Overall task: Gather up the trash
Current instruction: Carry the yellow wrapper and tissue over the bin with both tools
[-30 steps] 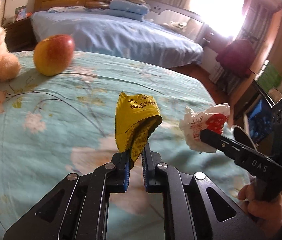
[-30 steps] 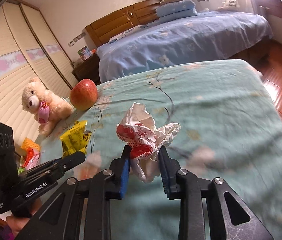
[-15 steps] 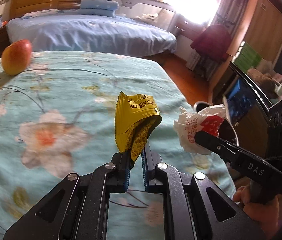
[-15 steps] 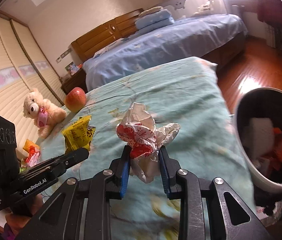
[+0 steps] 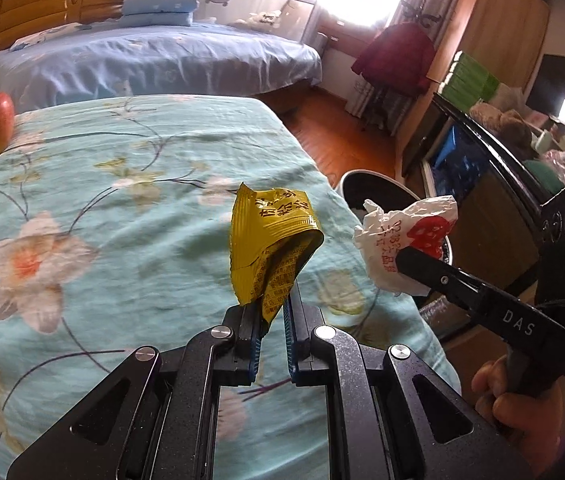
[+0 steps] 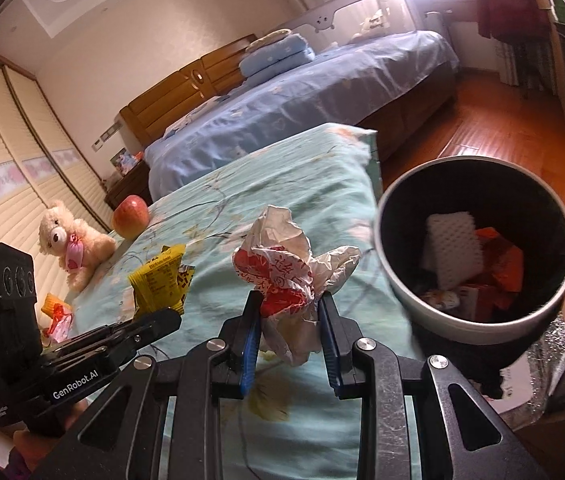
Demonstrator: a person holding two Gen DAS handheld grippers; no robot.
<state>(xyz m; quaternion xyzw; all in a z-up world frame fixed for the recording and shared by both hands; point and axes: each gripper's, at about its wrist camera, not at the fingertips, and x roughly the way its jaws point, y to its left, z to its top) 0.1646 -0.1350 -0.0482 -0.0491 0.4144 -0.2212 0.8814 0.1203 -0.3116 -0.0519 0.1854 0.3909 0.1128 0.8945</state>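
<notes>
Yellow wrapper (image 5: 272,248) — between left gripper (image 5: 272,320) pads

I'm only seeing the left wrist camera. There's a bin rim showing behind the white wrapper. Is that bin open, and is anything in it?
Observer: It's open, with no lid. The bin holds a white foam piece and orange wrappers.
Operator: Any more trash around?
Observer: Yes, an orange-red wrapper lies near a teddy bear.
Operator: How is the white wrapper held?
Observer: The right gripper has its fingers pressing the white wrapper from both sides.
</notes>
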